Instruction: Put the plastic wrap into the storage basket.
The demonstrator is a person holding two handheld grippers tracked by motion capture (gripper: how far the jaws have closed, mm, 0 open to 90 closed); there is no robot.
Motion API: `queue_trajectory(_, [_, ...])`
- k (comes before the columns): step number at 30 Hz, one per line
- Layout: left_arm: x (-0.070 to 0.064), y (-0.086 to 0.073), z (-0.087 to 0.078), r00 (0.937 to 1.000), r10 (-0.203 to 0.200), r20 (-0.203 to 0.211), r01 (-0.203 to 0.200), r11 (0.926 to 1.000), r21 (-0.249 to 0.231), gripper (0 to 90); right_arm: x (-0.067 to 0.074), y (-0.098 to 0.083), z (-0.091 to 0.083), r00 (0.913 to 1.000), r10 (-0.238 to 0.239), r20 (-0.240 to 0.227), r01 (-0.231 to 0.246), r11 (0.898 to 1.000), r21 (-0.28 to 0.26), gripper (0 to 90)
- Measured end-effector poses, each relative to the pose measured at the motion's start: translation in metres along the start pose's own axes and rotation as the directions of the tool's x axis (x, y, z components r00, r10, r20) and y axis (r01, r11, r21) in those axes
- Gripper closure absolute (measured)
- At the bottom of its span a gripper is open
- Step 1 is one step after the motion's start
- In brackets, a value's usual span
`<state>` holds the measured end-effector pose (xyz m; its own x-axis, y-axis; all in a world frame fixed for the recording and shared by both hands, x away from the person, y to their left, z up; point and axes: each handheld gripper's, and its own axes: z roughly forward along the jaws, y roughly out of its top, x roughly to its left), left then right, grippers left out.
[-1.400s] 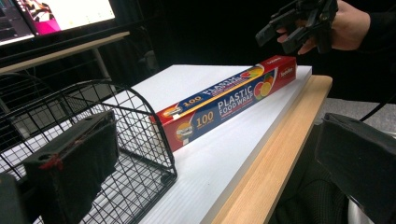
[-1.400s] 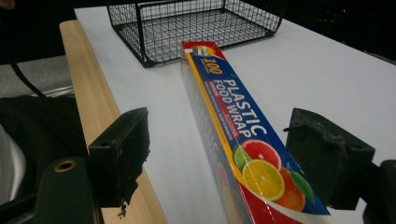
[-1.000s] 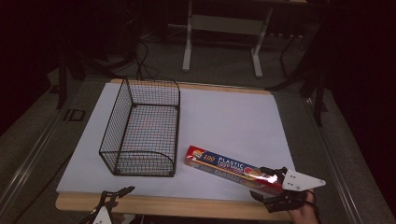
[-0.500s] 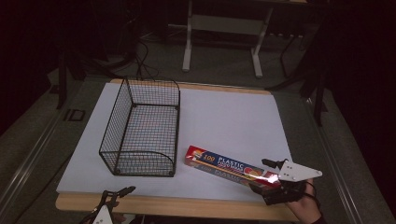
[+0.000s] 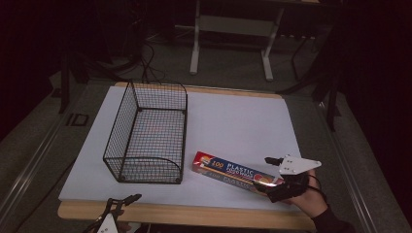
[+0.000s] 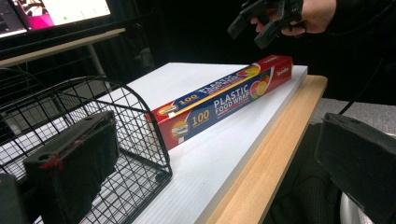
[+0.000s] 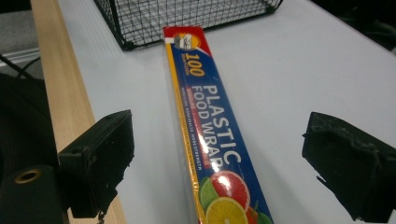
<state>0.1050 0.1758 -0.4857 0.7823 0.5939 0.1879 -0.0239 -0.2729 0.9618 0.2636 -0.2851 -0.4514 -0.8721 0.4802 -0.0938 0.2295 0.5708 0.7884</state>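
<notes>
A long red and blue box of plastic food wrap (image 5: 228,171) lies flat near the front edge of the white board, just right of a black wire basket (image 5: 145,133). My right gripper (image 5: 268,172) hovers open over the box's right end, one jaw on each side of the box (image 7: 210,140), not touching it. The basket's corner (image 7: 187,14) lies beyond the box's far end. My left gripper (image 5: 121,201) is low at the table's front left, open and holding nothing. From there the basket (image 6: 93,121) is close, and the box (image 6: 224,100) and the right gripper (image 6: 266,18) are farther off.
A white board (image 5: 233,121) covers the wooden table, whose front edge (image 5: 194,216) stays bare. The basket holds nothing. A metal stand's legs (image 5: 228,43) rise on the dark floor behind the table. A lit screen (image 6: 60,9) shows past the basket.
My right gripper has moved forward and left from the table's front edge to over the box's right end. The box, the basket and the left gripper have stayed put.
</notes>
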Motion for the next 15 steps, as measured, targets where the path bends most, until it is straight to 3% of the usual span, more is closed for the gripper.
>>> queue_trajectory(11, [0.000,0.000,0.000,1.0000,0.000,0.002,0.000,1.0000,0.003,0.1,-0.007,0.008,0.022,0.9988,-0.001,-0.049,0.006,0.995,0.095,10.2])
queue_trajectory(15, [0.000,-0.001,0.000,1.0000,0.005,0.003,-0.005,1.0000,0.007,0.1,-0.008,0.007,0.034,0.9974,0.001,-0.072,0.010,0.989,0.149,11.9])
